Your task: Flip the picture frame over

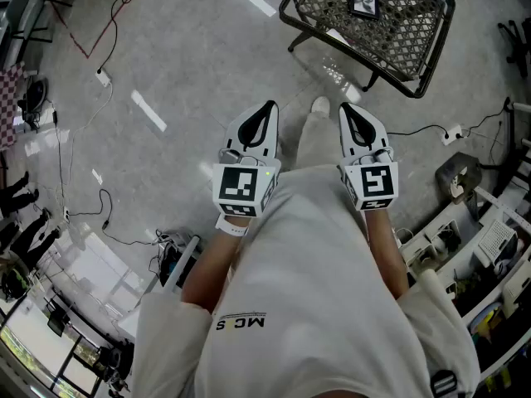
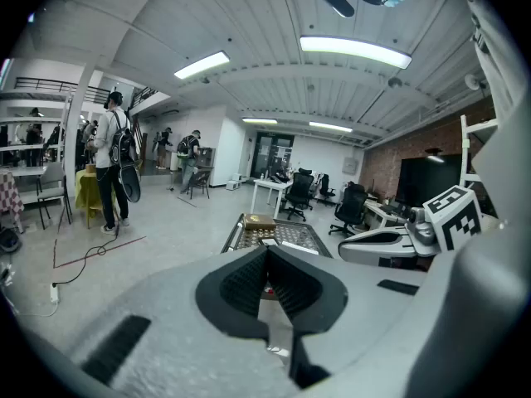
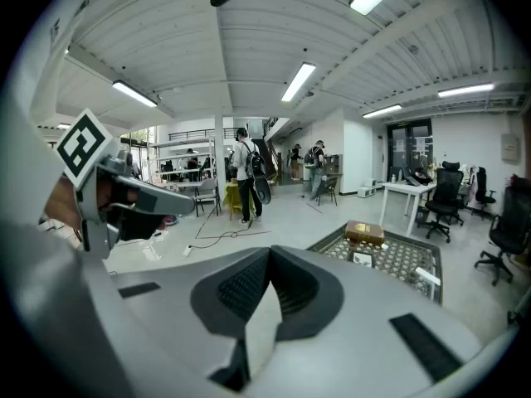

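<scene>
The picture frame is small and dark-edged with a pale picture. It lies flat on a black mesh table some way ahead of me, at the top right of the head view. In the right gripper view the picture frame sits just in front of a brown box on that table. My left gripper and right gripper are held side by side in front of my body, well short of the table. Both have their jaws shut with nothing between them. The left gripper view shows the table beyond the closed jaws.
Grey floor lies between me and the table. Cables and a power strip run along the left, and another cable and plug lie at the right. Cluttered desks line the lower right. People stand far off, with office chairs behind the table.
</scene>
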The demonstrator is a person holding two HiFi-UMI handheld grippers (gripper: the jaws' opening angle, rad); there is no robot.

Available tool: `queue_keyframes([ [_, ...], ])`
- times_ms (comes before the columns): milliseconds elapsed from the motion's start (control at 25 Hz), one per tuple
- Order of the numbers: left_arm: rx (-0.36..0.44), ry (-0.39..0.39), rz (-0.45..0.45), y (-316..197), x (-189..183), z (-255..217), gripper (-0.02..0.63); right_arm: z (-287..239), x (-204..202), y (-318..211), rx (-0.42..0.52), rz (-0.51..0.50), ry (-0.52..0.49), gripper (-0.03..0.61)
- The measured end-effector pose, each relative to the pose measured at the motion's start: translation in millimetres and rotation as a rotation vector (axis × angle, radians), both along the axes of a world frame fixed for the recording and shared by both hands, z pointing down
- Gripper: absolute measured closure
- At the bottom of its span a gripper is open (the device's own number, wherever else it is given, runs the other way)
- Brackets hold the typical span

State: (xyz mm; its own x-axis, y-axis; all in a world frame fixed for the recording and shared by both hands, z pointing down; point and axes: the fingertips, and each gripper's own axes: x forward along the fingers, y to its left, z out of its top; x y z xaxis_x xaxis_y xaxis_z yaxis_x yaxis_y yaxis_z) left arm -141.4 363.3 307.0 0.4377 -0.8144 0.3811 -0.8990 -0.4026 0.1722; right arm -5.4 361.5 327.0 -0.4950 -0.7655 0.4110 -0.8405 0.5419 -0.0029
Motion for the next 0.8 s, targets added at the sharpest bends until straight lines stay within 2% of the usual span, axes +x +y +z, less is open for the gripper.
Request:
queue_keyframes([
  [160, 0.005, 0.002, -0.001, 26, -5, -14, 0.589, -25, -15, 32, 0.017, 0.025, -0.063, 0.561],
  [320, 0.016, 0.025, 0.031, 38, 14, -24, 0.589, -42, -10, 46, 0.044, 0.055, -0.093, 0.561],
  [600, 0.021, 0.008, 0.108, 41, 61, -25, 0.589, -46, 20, 42, 0.066, 0.071, -0.088, 0.563],
  [800, 0.029, -0.012, 0.103, 22, 88, -30, 0.589, -52, 54, 19, 0.081, 0.092, -0.170, 0.561],
])
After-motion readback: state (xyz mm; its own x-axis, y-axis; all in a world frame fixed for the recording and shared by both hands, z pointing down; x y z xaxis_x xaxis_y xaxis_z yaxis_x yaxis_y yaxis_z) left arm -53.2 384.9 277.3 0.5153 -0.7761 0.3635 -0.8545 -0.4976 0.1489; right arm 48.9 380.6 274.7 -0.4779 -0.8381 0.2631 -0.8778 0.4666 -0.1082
